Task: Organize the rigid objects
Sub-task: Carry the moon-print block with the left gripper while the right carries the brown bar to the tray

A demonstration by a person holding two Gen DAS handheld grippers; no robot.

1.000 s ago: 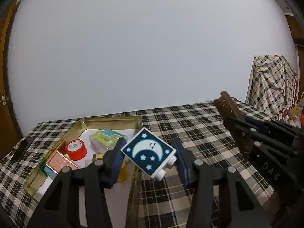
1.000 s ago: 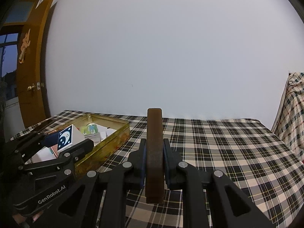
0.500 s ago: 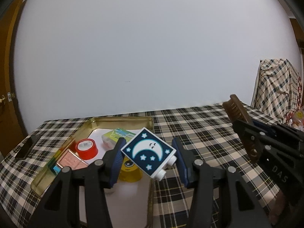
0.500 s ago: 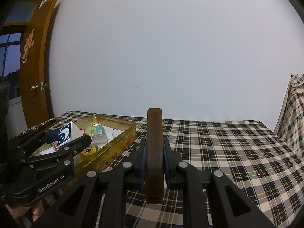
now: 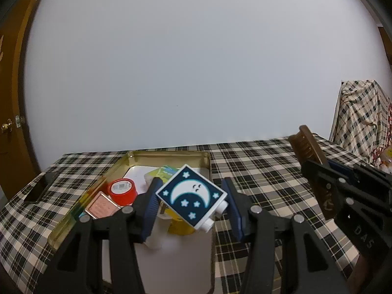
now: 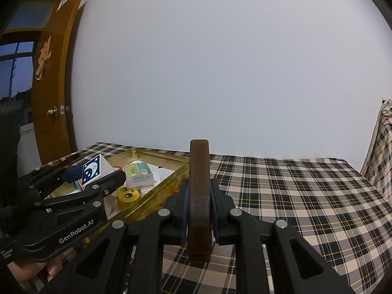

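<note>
Left gripper [image 5: 191, 203] fingers clamped the moon block [image 5: 192, 196] right over the gold tin [image 5: 169, 155]; right gripper [image 6: 199, 205] pinched the brown brush [image 6: 199, 196], tin at its 10 o'clock.

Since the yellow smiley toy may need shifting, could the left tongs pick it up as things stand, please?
Probably not yet: the left tongs are shut on the moon block, which hangs right above the yellow smiley toy in the gold tin; they would have to drop it first.

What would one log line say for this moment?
left gripper: holds moon block above gold tin | right gripper: holds brown comb over table
</note>
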